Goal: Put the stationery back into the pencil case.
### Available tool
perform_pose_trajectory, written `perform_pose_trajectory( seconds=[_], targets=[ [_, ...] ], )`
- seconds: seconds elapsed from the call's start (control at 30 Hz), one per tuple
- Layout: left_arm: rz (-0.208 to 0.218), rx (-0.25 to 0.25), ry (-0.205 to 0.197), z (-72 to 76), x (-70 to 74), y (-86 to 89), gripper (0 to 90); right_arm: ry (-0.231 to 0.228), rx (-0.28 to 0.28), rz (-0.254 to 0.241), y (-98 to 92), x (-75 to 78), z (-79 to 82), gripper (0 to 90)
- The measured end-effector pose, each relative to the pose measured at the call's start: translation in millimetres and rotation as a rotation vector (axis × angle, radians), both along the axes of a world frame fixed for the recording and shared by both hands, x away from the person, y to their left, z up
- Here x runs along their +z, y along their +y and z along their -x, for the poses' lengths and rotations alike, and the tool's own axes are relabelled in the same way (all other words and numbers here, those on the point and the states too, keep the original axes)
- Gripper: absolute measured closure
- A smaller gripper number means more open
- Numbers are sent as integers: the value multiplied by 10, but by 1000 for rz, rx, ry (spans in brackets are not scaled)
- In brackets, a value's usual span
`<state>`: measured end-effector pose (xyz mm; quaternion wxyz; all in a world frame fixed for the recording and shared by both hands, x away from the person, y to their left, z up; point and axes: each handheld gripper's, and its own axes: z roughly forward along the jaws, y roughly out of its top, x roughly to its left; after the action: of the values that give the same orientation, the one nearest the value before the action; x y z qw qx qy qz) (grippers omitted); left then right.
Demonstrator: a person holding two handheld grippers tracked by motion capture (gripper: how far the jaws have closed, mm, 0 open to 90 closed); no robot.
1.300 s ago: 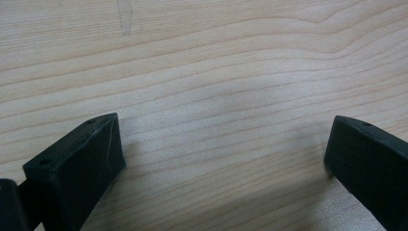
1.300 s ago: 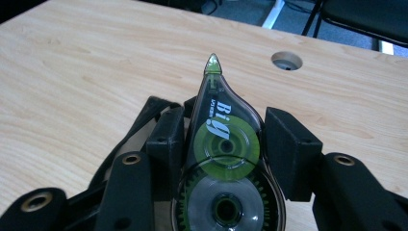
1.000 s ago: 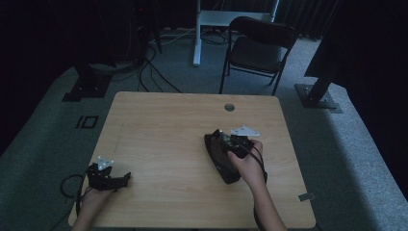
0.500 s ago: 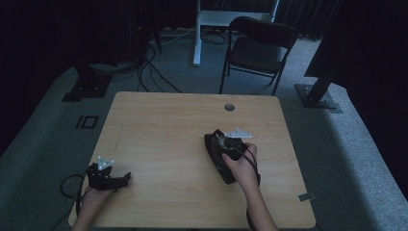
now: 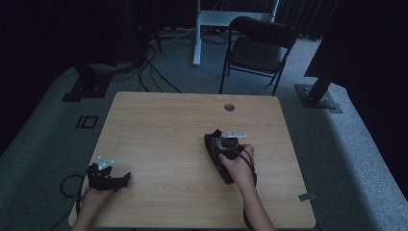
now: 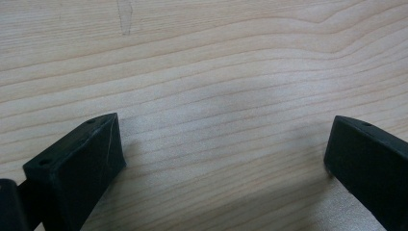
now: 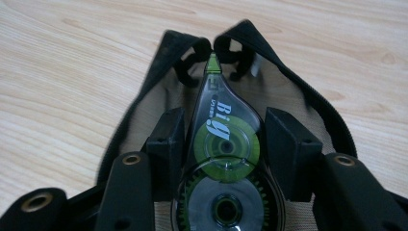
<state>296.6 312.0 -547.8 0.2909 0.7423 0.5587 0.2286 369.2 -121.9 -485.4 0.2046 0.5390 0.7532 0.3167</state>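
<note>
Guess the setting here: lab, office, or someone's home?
Probably a lab or recording studio, not a home: one bare wooden table on grey carpet, dark curtains around it, stand bases and loose cables on the floor, and a lone folding chair behind.

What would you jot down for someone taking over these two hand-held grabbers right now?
Right gripper: shut on the tape roller, nose pointing into the open pouch.
Left gripper: open, holding nothing, low over bare table at the near left corner.
Pouch lies on the table right of centre, zip open, beige lining showing.
Done: roller picked up and brought over the pouch mouth.
Left, probably: lower the roller in, let go, then close the zip, perhaps with the left gripper steadying the pouch.
</note>
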Motion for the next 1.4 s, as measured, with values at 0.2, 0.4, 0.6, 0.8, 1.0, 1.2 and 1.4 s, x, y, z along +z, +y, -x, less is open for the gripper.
perform_pose_trajectory(
  seconds=[0.2, 0.4, 0.6, 0.8, 1.0, 1.2, 1.4],
  targets=[
    [0, 0, 1, 0, 1, 0, 2, 25, 11, 34, 42, -53, -41, 503],
    [-1, 0, 1, 0, 1, 0, 3, 47, 3, 57, 74, -74, -94, 503],
    [0, 0, 1, 0, 1, 0, 3, 73, -4, 65, 95, -100, -134, 502],
    [0, 0, 1, 0, 1, 0, 2, 85, -19, 61, 95, -128, -166, 502],
    [0, 0, 1, 0, 1, 0, 3, 103, -10, 66, 105, -143, -163, 498],
    [0, 0, 1, 0, 1, 0, 2, 118, -3, 61, 98, -152, -166, 500],
    [-1, 0, 1, 0, 1, 0, 2, 116, 4, 55, 89, -130, -161, 482]
  ],
)
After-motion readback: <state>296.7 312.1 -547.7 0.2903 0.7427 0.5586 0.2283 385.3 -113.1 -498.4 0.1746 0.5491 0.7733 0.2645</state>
